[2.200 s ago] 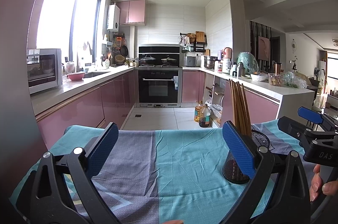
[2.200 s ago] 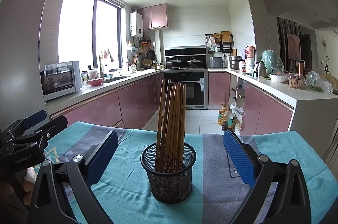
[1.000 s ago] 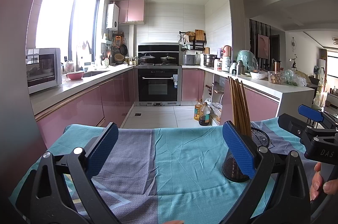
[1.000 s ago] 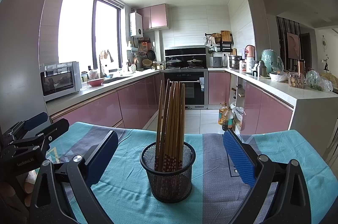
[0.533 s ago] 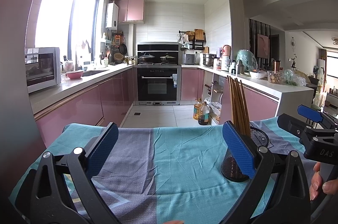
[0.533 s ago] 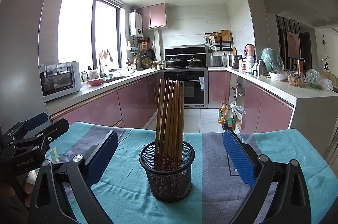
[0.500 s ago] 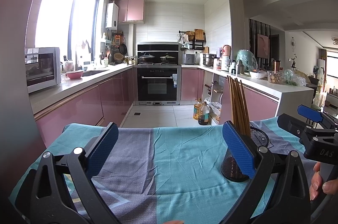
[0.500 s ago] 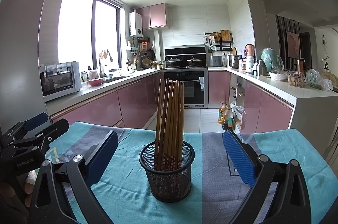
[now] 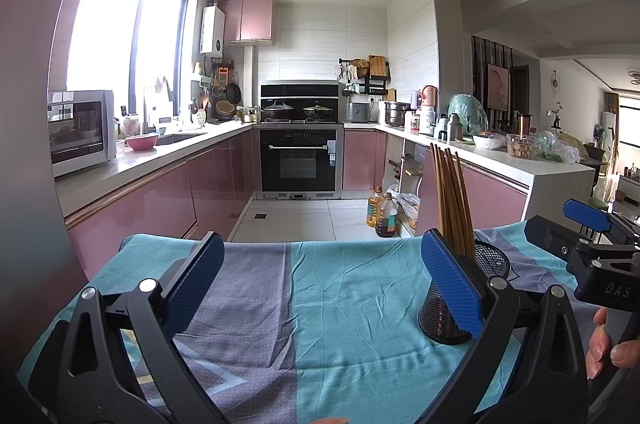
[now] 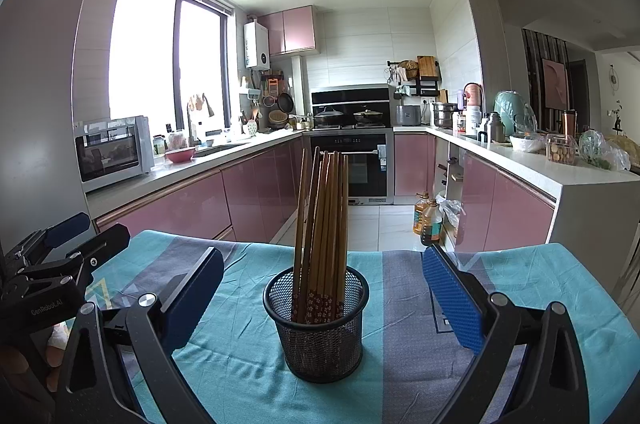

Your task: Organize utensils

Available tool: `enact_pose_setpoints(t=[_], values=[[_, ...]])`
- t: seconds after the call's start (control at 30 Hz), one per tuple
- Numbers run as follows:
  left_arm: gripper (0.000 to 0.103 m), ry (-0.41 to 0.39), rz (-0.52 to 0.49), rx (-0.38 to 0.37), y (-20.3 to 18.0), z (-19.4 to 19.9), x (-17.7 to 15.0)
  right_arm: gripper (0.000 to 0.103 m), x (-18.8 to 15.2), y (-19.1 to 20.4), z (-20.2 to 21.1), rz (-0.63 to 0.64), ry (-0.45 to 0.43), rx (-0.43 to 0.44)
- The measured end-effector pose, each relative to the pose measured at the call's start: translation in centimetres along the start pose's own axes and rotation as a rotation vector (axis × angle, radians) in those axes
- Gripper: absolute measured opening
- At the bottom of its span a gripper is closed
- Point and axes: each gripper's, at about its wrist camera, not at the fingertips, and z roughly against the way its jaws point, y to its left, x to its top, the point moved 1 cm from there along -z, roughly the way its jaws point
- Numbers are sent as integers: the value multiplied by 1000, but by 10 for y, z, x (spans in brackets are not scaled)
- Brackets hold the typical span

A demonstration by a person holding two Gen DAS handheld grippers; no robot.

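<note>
The right gripper (image 10: pixel 322 298), blue-padded jaws spread wide and empty, faces the black wire-mesh cup (image 10: pixel 316 324) of brown wooden chopsticks (image 10: pixel 322 216) on the teal-and-grey cloth (image 10: pixel 400 344). The left gripper (image 9: pixel 322 282), equally wide, hangs left of the cup. Since two seconds ago almost nothing has moved — likely finished or idle. The chopstick tips are hidden inside the cup.
</note>
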Motion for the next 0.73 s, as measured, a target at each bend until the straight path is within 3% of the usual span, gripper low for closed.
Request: enact_pose_setpoints(t=[0.53,0.63,0.73], values=[[97,16,-35,-2,-4,-4,-2,96,-4,-8,-1,7,27,-28],[97,62,-23,11,1,-13,-5,96,-10,-28,-9,-19,96,-51],[97,141,-20,18,11,-28,-13,96,-22,-62,-27,-40,228,-135]])
